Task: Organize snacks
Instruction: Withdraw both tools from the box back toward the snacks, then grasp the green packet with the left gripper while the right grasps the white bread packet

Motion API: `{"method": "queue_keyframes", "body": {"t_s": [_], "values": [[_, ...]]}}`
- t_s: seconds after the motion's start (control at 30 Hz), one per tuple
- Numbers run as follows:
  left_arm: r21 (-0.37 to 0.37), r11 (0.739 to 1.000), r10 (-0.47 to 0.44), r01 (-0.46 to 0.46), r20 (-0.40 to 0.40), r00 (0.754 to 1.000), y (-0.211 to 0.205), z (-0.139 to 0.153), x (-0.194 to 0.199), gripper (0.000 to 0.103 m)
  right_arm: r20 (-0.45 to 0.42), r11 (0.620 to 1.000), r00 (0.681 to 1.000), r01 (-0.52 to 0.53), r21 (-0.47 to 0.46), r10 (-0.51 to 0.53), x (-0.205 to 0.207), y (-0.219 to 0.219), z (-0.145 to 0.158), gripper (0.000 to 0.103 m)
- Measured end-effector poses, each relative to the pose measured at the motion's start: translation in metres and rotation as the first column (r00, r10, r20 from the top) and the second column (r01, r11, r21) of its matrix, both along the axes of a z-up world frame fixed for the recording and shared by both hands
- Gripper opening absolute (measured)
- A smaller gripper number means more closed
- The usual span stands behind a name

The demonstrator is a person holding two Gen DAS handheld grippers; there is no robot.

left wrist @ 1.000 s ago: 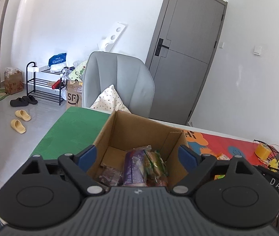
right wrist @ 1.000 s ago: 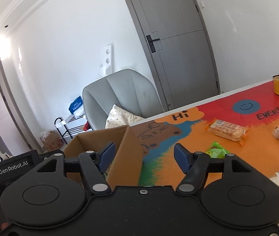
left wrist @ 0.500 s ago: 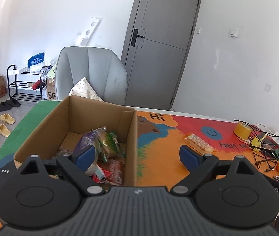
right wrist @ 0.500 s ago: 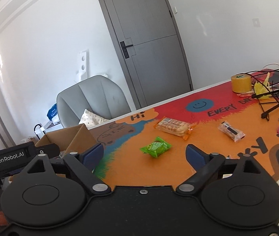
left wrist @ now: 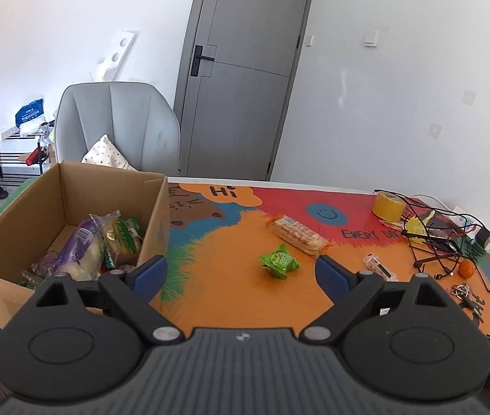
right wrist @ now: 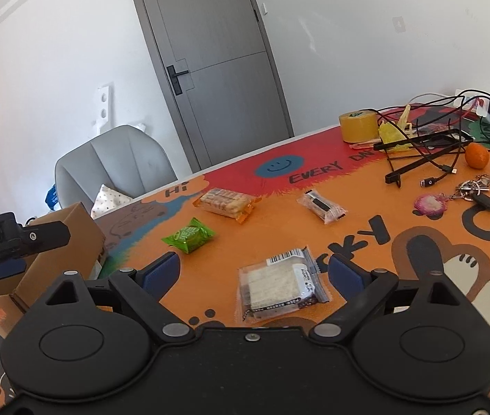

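Observation:
A cardboard box (left wrist: pixel 20 228) with several snack packets inside stands at the table's left; it also shows in the right wrist view (right wrist: pixel 62 238). My left gripper (left wrist: pixel 241 273) is open and empty, just right of the box. A green packet (left wrist: pixel 278 261) lies ahead of it, with an orange cracker pack (left wrist: pixel 297 235) and a small clear-wrapped bar (left wrist: pixel 378 269) beyond. My right gripper (right wrist: pixel 253 271) is open and empty above a clear packet of white wafers (right wrist: pixel 279 287). The green packet (right wrist: pixel 189 235), cracker pack (right wrist: pixel 224 204) and clear-wrapped bar (right wrist: pixel 321 205) lie further off.
A yellow tape roll (right wrist: pixel 359 126), tangled black cables (right wrist: pixel 428 152), an orange fruit (right wrist: pixel 476 155) and keys (right wrist: pixel 480 193) crowd the far right. A grey chair (left wrist: pixel 117 128) stands behind the table, near a grey door (left wrist: pixel 245 69). The left gripper's body (right wrist: pixel 3 242) shows at the left.
Both grippers have swung right, away from the box and over the orange mat. The loose snacks have come into view. Both stayed open.

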State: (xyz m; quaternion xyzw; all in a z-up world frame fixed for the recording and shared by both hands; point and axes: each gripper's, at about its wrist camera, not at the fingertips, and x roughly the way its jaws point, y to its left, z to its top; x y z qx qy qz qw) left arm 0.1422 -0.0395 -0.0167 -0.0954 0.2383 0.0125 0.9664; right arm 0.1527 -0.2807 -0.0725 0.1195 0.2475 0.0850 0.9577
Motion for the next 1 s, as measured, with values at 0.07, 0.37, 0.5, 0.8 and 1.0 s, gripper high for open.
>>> {"method": "queue_keyframes", "body": {"t_s": [0.07,0.37,0.5,0.8,1.0], "values": [[0.003,1.000,-0.008,0.008,-0.003,1.000,-0.004,-0.003,0.002,0.092,-0.013,1.000,1.000,0.004,-0.005,-0.004,0.003,-0.002,-0.004,0.093],[0.004,1.000,-0.013,0.014,-0.035,0.999,-0.012,-0.016,0.017,0.091,-0.074,0.998,0.997,-0.008,-0.068,0.003,0.024,0.005,-0.024,0.097],[-0.004,1.000,-0.025,0.024,-0.044,0.999,-0.015,-0.020,0.024,0.089,-0.098,0.994,0.995,-0.004,-0.108,-0.006,0.035,0.010,-0.033,0.097],[0.030,0.998,-0.050,0.052,-0.067,0.996,-0.032,-0.031,0.049,0.089,-0.106,0.992,0.994,0.026,-0.127,-0.040,0.047,0.003,-0.043,0.057],[0.061,0.996,-0.065,0.069,-0.071,0.995,-0.050,-0.036,0.065,0.089,-0.101,0.995,0.991,0.085,-0.060,-0.091,0.054,-0.023,-0.039,0.053]]}}
